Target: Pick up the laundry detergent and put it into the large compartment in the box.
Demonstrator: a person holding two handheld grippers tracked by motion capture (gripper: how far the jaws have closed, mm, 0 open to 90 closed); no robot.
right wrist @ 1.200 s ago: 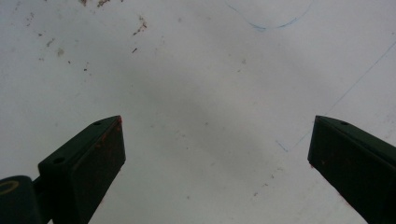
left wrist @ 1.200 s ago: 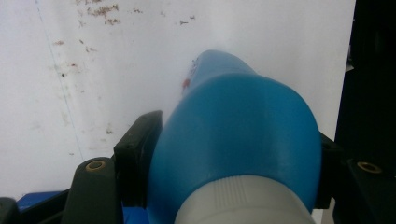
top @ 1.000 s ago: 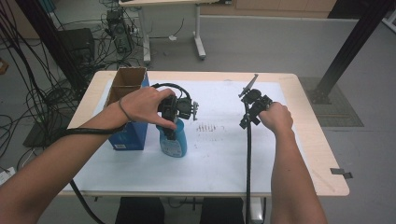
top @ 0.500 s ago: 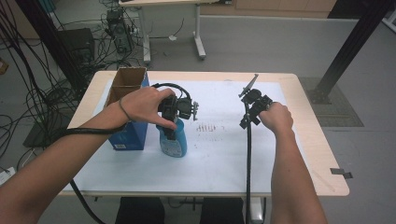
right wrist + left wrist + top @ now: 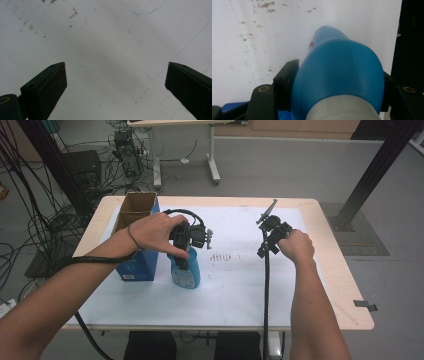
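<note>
The left gripper [image 5: 186, 251] is pinching the blue bottle [image 5: 186, 270], which is standing upright on the white table [image 5: 240, 285] just beside the blue cardboard box [image 5: 135, 240]; the right gripper [image 5: 115, 82] is hovering over bare tabletop, jaws spread wide

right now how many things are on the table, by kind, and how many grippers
blue bottle: 1
open blue cardboard box: 1
grippers: 2, the left gripper shut on the bottle, the right gripper open over the white table
total: 4
</note>
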